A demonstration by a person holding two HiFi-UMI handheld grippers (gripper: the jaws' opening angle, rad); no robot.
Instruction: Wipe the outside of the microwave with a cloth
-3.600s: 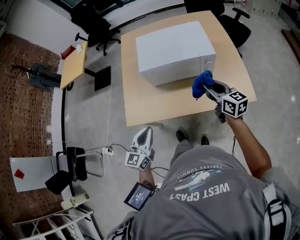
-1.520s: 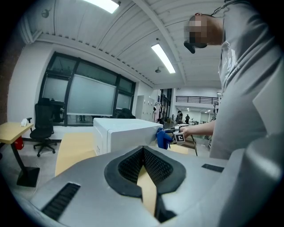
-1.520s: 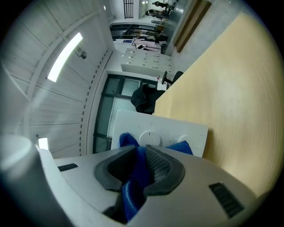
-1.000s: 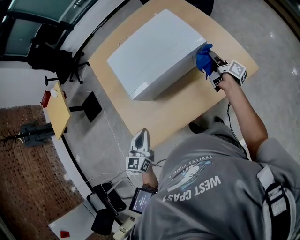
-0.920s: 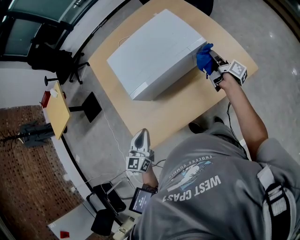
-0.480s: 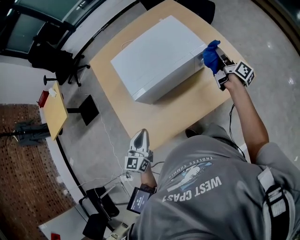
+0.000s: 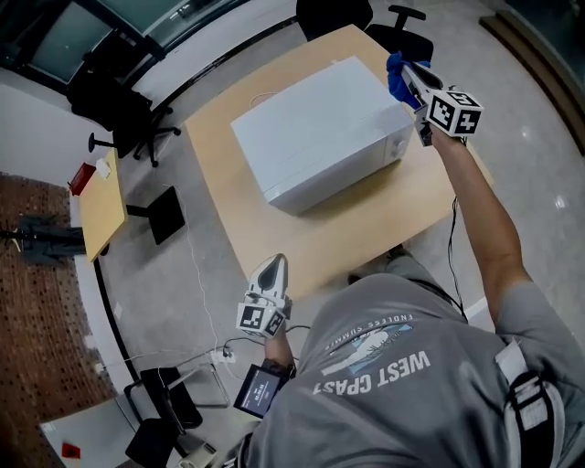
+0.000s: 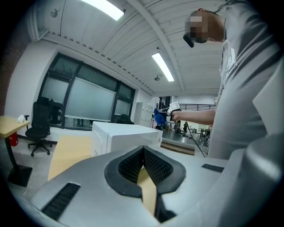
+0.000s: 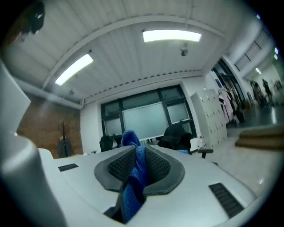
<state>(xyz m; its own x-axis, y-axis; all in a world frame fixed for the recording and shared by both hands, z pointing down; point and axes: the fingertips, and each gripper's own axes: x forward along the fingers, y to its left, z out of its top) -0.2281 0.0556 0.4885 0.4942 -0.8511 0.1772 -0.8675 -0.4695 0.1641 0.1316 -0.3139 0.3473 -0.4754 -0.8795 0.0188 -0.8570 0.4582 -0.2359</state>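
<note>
Cloth (image 7: 396, 73) first. Who has the blue cloth?
— The right gripper (image 7: 409, 80) has it. Its two jaws are squeezed tight on the cloth (image 9: 132, 186), and a blue bit sticks out past the tips.

Where is that, next to the microwave (image 7: 320, 128)?
— Up by the microwave's far right corner, about as high as its top. I cannot tell if the cloth touches it.

And the left gripper (image 7: 274, 267)?
— Its jaws are pressed together with nothing in them. It is low down, well apart from the microwave, off the near side of the table (image 7: 366, 219). It points at the microwave (image 8: 124, 135).

What is under the microwave?
— The wooden table. The white microwave sits in the middle of it. A black chair (image 7: 334, 14) stands behind the microwave, past the table.
</note>
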